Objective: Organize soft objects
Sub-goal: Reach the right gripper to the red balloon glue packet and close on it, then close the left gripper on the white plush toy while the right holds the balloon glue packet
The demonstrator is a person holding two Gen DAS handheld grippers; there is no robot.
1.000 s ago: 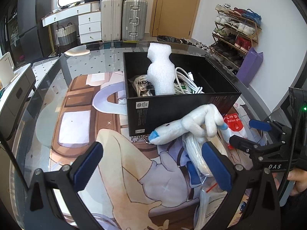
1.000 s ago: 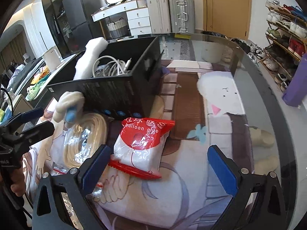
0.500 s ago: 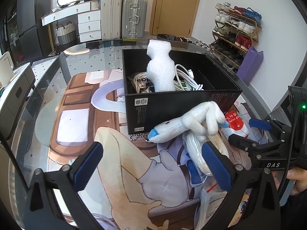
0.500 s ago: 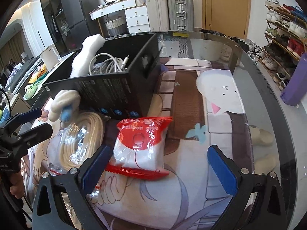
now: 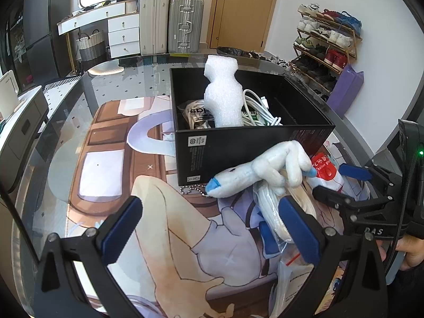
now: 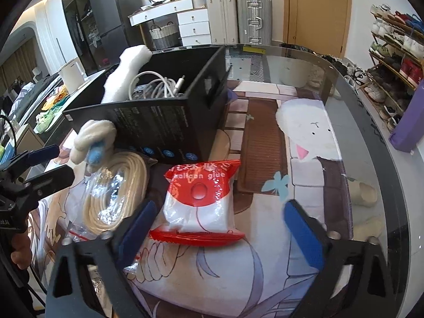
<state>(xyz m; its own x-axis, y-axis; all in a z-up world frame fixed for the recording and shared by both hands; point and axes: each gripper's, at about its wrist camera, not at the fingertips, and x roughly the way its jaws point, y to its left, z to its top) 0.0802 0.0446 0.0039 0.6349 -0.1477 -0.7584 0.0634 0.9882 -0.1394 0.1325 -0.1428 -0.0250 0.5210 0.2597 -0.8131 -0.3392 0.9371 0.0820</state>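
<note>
Plush toy (image 5: 261, 175), white with blue tips, leans on the black box (image 5: 249, 145) ahead of my wide-open, empty left gripper (image 5: 212, 228). Right view: toy (image 6: 92, 143) far left; right gripper (image 6: 220, 233) gapes empty around a red-white packet (image 6: 200, 201).

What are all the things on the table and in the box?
black box: one, black, middle of table, open top
foam piece: one, white, standing in box
cables: a bundle, white, in box
plush toy: one, white with blue tips, in front of box
coiled rope in bag: one, cream, under the toy
balloon glue packet: one, red and white, on mat by box
bead chain: one, silver, at box's foot
left gripper: open
right gripper: open, over packet
</note>
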